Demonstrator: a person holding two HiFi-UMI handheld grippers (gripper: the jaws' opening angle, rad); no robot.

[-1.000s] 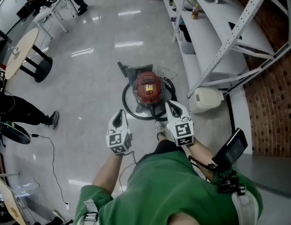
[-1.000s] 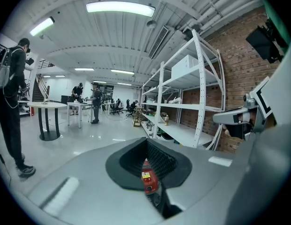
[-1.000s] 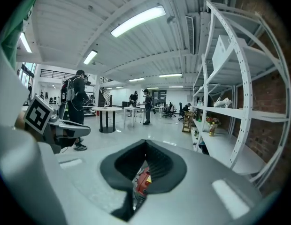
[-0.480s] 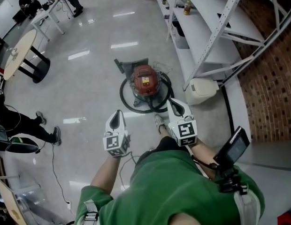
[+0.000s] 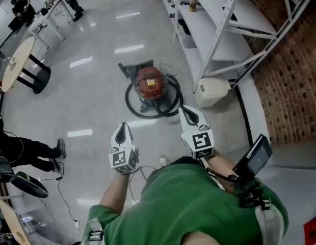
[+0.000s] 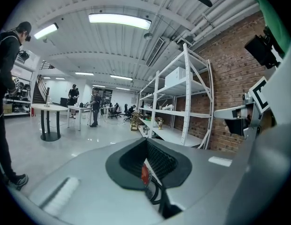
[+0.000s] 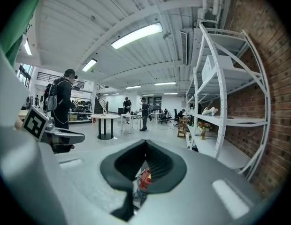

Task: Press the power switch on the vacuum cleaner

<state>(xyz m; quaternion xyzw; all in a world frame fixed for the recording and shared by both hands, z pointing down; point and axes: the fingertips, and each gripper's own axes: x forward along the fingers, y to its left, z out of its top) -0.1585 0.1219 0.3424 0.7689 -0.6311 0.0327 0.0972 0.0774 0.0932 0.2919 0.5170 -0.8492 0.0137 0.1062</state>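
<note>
Left gripper [image 5: 123, 127] and right gripper [image 5: 185, 109] clenched on nothing — power switch on the vacuum cleaner [image 5: 149, 83] too small to discern.

Red vacuum cleaner [image 5: 150, 83], green shirt [image 5: 188, 203]

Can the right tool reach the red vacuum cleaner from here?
Probably not yet: the right tool hangs well above and short of the vacuum cleaner on the floor. Nothing stands between them, so stepping closer and bending down should do.
</note>
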